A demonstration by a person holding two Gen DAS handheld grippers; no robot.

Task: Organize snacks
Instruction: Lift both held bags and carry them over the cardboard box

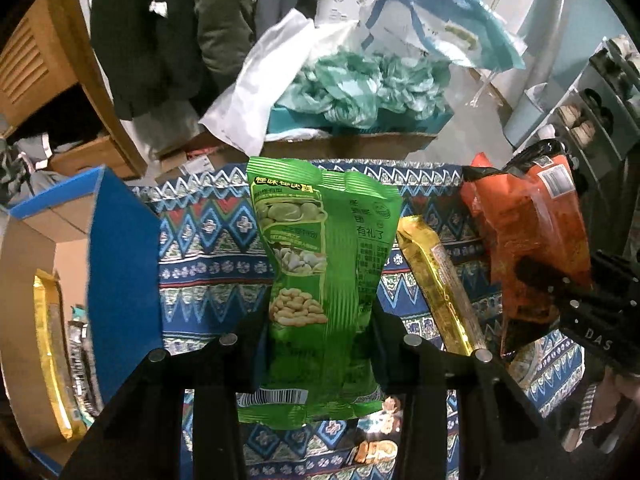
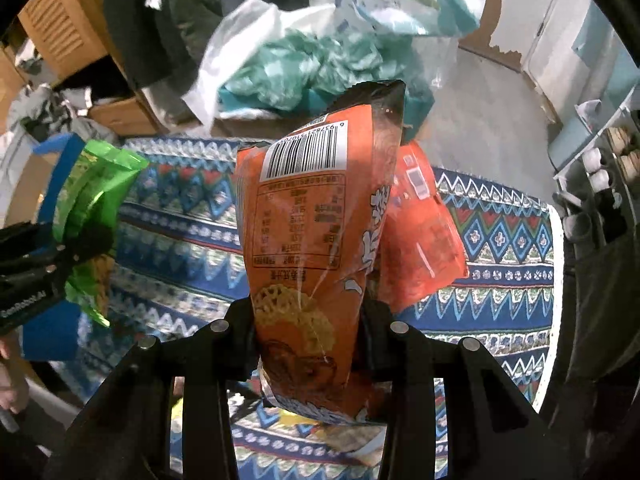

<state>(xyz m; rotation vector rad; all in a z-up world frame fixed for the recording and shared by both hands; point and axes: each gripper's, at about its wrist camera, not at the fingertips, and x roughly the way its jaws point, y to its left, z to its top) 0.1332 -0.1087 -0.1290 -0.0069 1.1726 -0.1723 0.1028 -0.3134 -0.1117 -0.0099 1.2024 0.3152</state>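
Observation:
My left gripper [image 1: 320, 332] is shut on a green nut snack bag [image 1: 320, 264] and holds it upright above the patterned cloth [image 1: 208, 248]. My right gripper [image 2: 308, 328] is shut on an orange snack bag [image 2: 308, 220] with a barcode near its top, also held upright. In the left wrist view the right gripper [image 1: 560, 292] and the orange bag [image 1: 532, 232] show at the right. In the right wrist view the left gripper [image 2: 68, 252] and the green bag [image 2: 92, 208] show at the left. A gold packet [image 1: 436, 280] lies on the cloth. A second orange packet [image 2: 424, 232] lies behind the held one.
A blue-edged cardboard box [image 1: 120, 264] stands at the left, with a gold packet [image 1: 48, 356] and a silver packet [image 1: 80, 364] inside. Behind the table lie plastic bags [image 1: 360, 84] on a cardboard box, hanging clothes and a wooden cabinet [image 1: 48, 64]. A shelf rack [image 2: 600, 184] stands at the right.

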